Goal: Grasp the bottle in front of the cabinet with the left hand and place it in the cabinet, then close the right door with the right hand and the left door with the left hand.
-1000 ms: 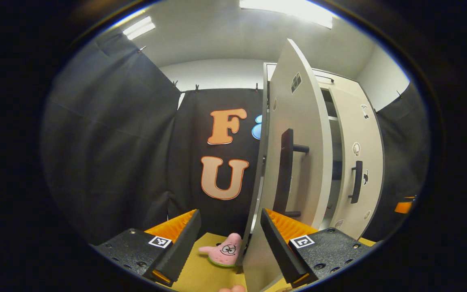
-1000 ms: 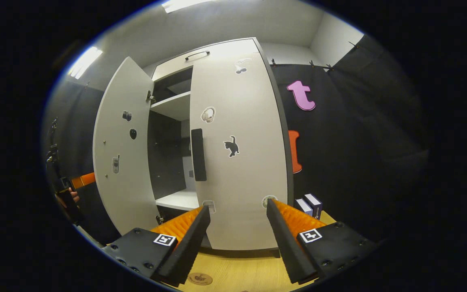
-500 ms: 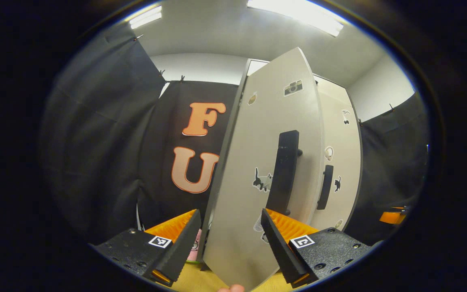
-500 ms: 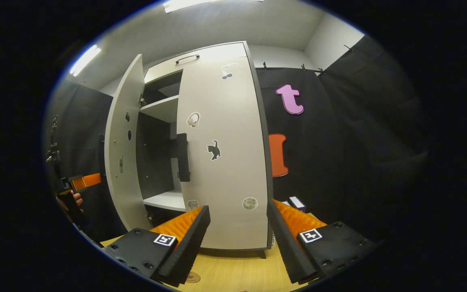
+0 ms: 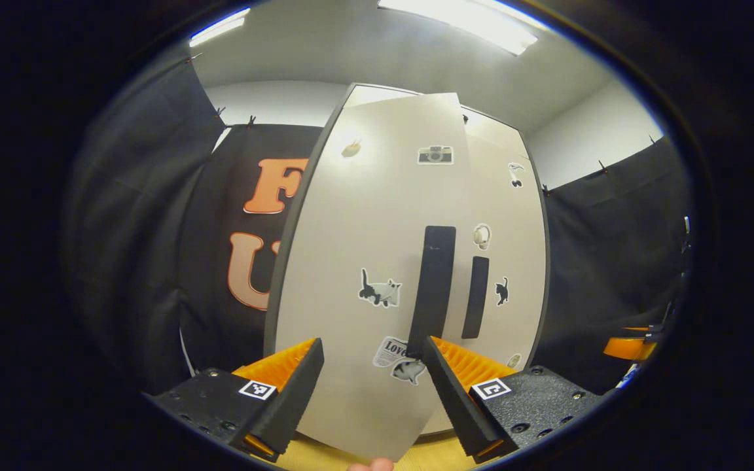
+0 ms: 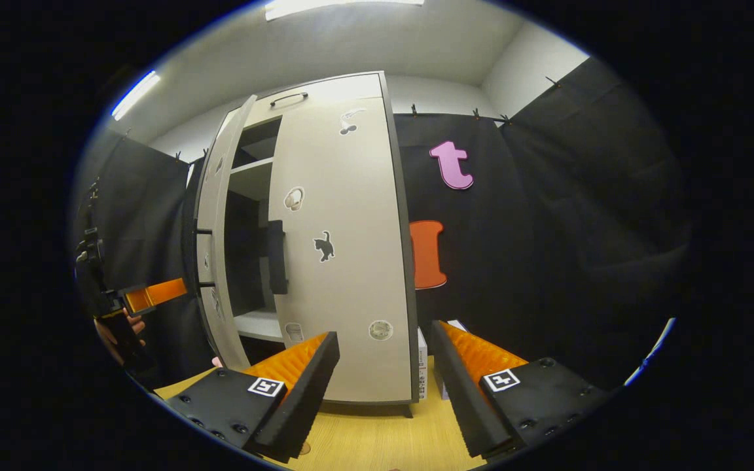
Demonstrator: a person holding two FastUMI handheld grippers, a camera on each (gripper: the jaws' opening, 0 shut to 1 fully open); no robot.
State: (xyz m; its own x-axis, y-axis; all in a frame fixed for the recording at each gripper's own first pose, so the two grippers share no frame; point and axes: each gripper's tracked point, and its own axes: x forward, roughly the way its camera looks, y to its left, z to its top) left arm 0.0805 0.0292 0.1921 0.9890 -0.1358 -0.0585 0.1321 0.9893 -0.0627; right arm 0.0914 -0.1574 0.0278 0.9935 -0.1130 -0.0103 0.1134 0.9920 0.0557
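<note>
The white cabinet's left door (image 5: 351,248) stands close ahead in the left gripper view, swung most of the way toward the cabinet. Its black handle (image 5: 432,288) rises just above my left gripper (image 5: 370,392), which is open and holds nothing. The right door (image 5: 514,261) lies shut behind it. In the right gripper view the right door (image 6: 344,261) is shut and the left door (image 6: 216,216) stands ajar, edge-on, with shelves (image 6: 256,324) in the dark gap. My right gripper (image 6: 383,392) is open, back from the cabinet. The cabinet's contents are hidden.
The cabinet stands on a wooden table (image 6: 364,438). Small boxes (image 6: 424,373) sit by its right side. A hand (image 6: 112,327) holds the left gripper (image 6: 151,294) at the far left. The right gripper (image 5: 629,347) appears at the right edge. Black cloth walls surround the booth.
The left door has swung from wide open to nearly shut, with my left gripper following it. The right gripper has drawn slightly away and turned to the right.
</note>
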